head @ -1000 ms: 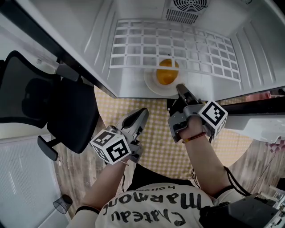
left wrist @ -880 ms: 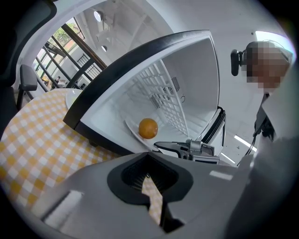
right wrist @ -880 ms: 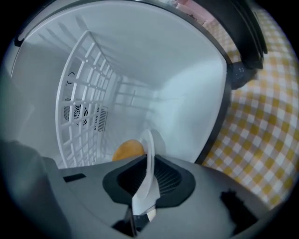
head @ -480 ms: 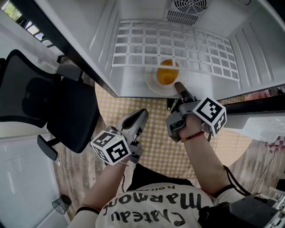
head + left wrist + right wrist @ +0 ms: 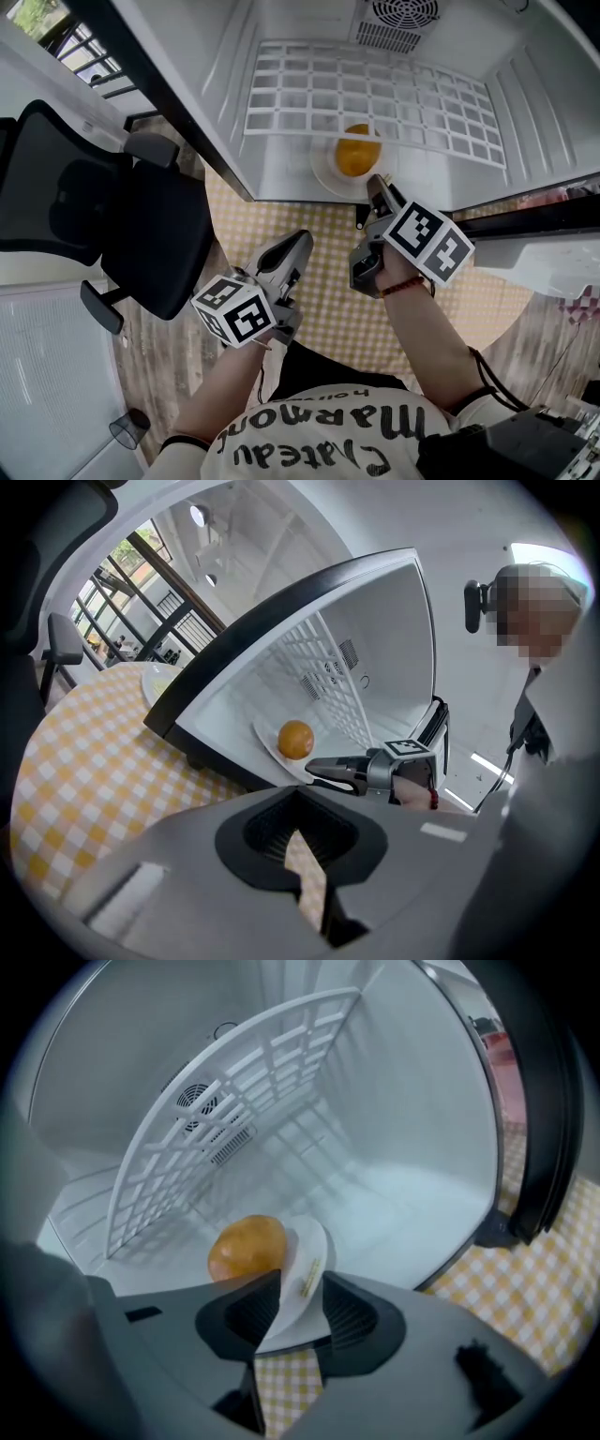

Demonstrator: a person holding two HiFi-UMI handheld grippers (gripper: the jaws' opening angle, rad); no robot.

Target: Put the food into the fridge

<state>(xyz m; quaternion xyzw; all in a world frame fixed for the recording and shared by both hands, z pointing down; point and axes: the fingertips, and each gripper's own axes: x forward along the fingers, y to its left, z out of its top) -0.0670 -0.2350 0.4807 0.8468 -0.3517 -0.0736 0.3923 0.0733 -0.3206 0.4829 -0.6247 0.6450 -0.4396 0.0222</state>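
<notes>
Right tool (image 5: 378, 185), whose jaws have just been opening and now stand wide, has the near rim of the white plate (image 5: 309, 1251) loose between them, and the orange fruit (image 5: 246, 1246) lies just beyond, inside the fridge (image 5: 403, 1204).

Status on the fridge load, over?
Right gripper jaws just opening, plate rim loose between them. Left gripper slightly open, empty, over the table. Plate with orange sits on fridge floor. Nothing blocking.
</notes>
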